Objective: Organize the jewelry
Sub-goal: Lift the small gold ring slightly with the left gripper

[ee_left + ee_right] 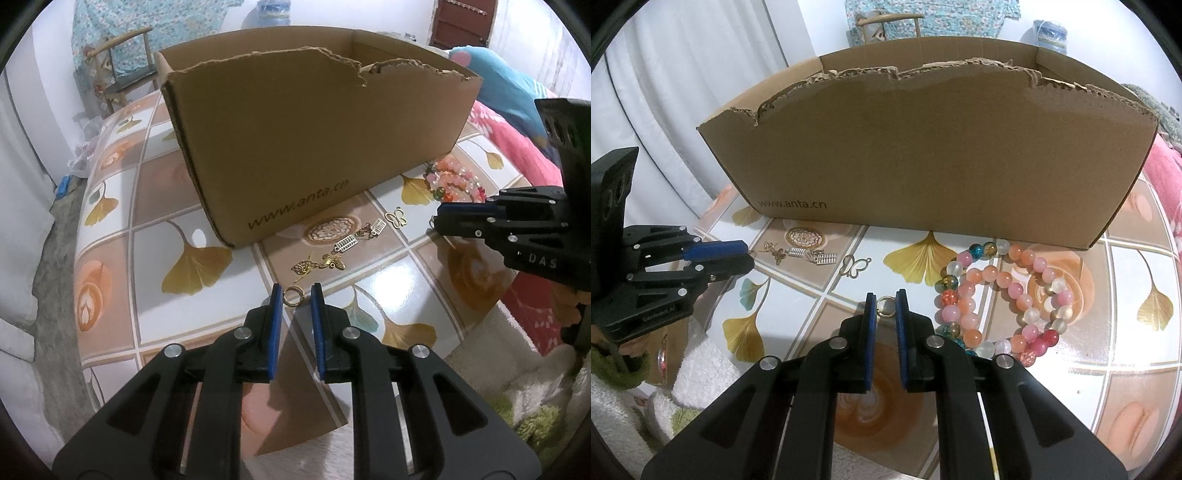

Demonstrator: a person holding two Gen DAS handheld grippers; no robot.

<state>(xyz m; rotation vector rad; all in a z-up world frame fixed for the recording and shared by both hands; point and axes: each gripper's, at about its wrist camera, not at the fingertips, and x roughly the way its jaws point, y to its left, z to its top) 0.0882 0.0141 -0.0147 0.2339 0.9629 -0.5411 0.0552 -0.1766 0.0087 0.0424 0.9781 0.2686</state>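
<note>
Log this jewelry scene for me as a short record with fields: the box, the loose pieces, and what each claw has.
cardboard box: open top, torn rim, standing on the tiled table
beaded bracelets: heaped in front of the box
small metal charms: loose on the table
left claw: slightly open around a gold ring
right claw: shut on a second gold ring
</note>
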